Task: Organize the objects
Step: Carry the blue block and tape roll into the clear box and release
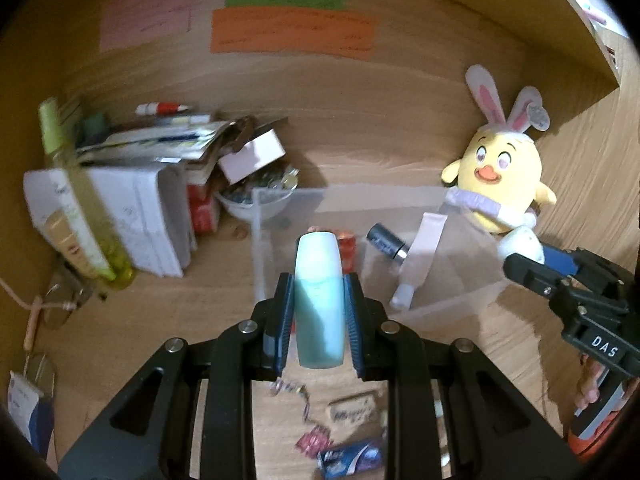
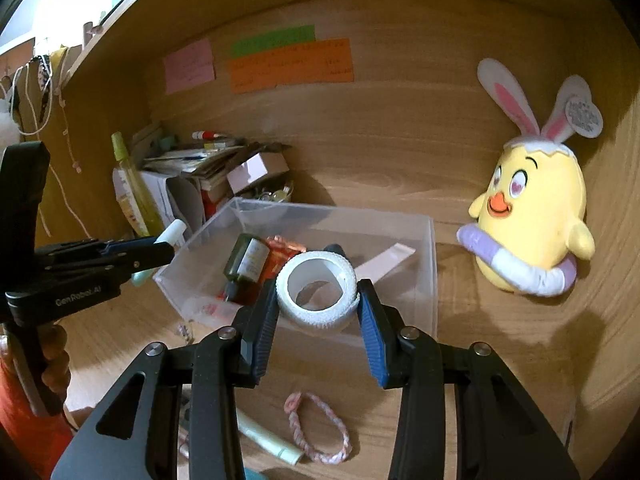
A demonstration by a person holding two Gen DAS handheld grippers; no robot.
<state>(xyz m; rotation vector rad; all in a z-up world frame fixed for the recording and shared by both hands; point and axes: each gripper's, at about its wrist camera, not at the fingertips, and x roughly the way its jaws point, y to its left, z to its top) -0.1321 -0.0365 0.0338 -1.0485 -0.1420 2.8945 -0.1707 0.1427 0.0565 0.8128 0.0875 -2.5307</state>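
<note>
My left tongs (image 1: pixel 319 312) gripped a pale teal tube (image 1: pixel 319 300) between their blue pads, its rounded end pointing away from me above the wooden surface (image 1: pixel 360 148), while my right tongs (image 2: pixel 317 312) held a white roll of tape (image 2: pixel 318 290) on edge, its hollow core facing the camera. Both loads hung in front of a clear plastic box (image 2: pixel 424 276) that stood on the surface; in the right wrist view the tape sat over the box's near wall, and the left tongs, with the tube's end showing, were just left of the box. Inside the box lay a dark green bottle (image 2: pixel 245 261) with a pale label, an orange-red packet (image 2: pixel 285 252), a flat pale pink tube (image 1: pixel 420 256) and a dark cylindrical item (image 1: pixel 386 242). A yellow chick plush (image 2: pixel 532 220) with rabbit ears and a lilac scarf leaned against the wooden back panel to the right of the box. To the left stood a heap of papers and boxes (image 1: pixel 148 184), a yellow-green bottle (image 1: pixel 76 196) and a bowl (image 1: pixel 256 200) of small things. A braided pink-and-white bracelet (image 2: pixel 320 428) lay on the surface near me.
</note>
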